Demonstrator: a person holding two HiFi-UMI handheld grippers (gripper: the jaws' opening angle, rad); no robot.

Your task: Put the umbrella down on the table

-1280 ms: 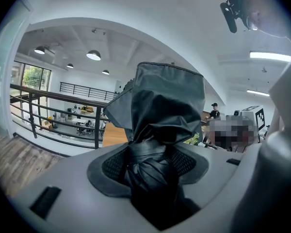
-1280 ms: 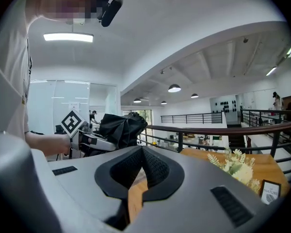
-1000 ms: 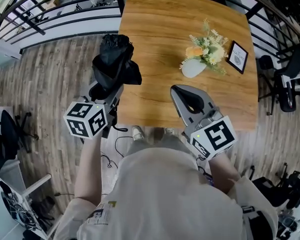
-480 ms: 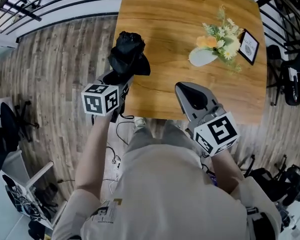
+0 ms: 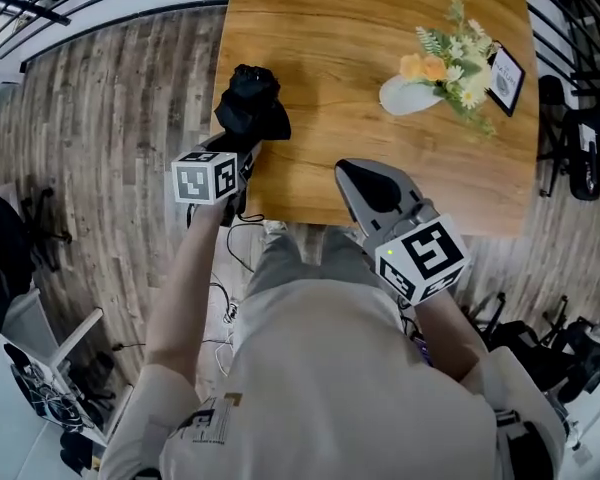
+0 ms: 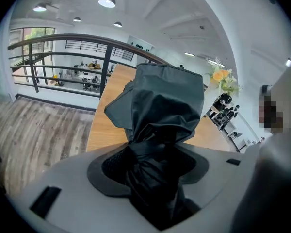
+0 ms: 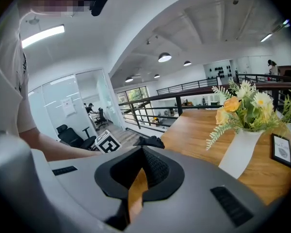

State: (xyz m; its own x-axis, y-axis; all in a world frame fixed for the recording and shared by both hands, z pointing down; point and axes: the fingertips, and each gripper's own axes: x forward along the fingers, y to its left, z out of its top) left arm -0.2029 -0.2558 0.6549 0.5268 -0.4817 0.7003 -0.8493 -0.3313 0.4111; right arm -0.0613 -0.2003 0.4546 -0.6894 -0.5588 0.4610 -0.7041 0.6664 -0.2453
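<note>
A black folded umbrella (image 5: 250,103) hangs over the near left corner of the wooden table (image 5: 330,38). My left gripper (image 5: 250,140) is shut on its lower part, and the bunched fabric (image 6: 160,106) fills the space between the jaws of the left gripper (image 6: 155,164). Whether the umbrella touches the tabletop I cannot tell. My right gripper (image 5: 350,171) is over the table's near edge, to the right of the umbrella. In its own view the right gripper (image 7: 139,176) is shut with nothing held, and only a thin slit shows wood.
A white vase of flowers (image 5: 435,68) and a small framed picture (image 5: 505,66) stand at the table's far right. Plank floor (image 5: 110,118) lies to the left, with a railing (image 6: 63,57) beyond. Cables (image 5: 230,258) lie under the near edge, and an office chair (image 5: 580,148) stands to the right.
Both grippers have come down toward the table. The left one has lowered the umbrella to the table's near left corner, still gripping it. The right gripper stays shut.
</note>
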